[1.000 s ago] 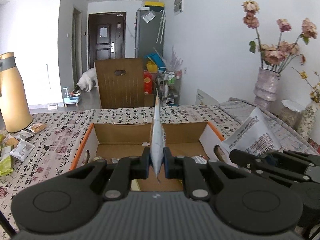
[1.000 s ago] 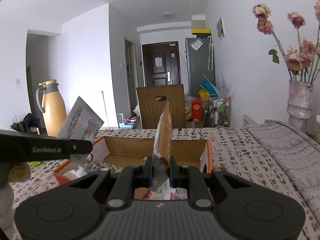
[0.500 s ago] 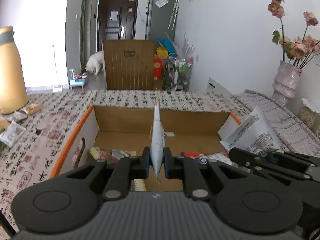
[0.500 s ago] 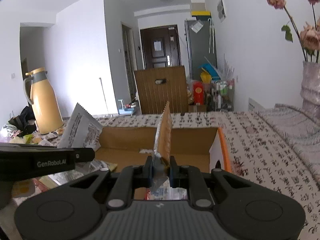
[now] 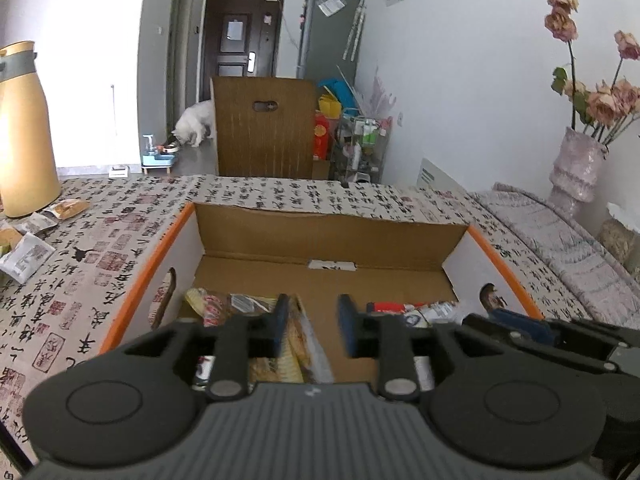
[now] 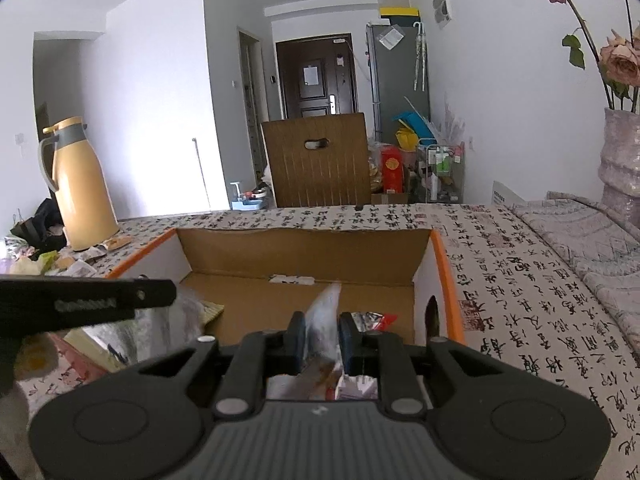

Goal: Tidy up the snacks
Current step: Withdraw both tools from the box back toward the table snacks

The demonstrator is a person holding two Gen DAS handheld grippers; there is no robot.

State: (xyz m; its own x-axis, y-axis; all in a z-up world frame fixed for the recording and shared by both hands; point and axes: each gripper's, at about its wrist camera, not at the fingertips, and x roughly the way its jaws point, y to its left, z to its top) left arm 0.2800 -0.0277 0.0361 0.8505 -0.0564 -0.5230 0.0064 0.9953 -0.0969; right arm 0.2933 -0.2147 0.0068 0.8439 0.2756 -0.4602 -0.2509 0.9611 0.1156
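Note:
An open cardboard box with an orange rim sits on the patterned tablecloth, with several snack packets on its floor. My left gripper hangs over the box's near half; its jaws are opening and a yellowish packet slants loose between them, leaning toward the left finger. My right gripper is over the same box. Its jaws are opening too, and a blurred white packet slips down in the gap. Each view shows the other gripper at its side: the right gripper and the left gripper's finger.
A yellow thermos stands at the table's far left with loose snack packets beside it. A vase of dried flowers is at the right. A wooden chair back rises behind the table, and a white cat is on the floor.
Both grippers came down and forward over the box, then their jaws parted. The packets that stood upright in the shut jaws have tipped and are dropping into the box.

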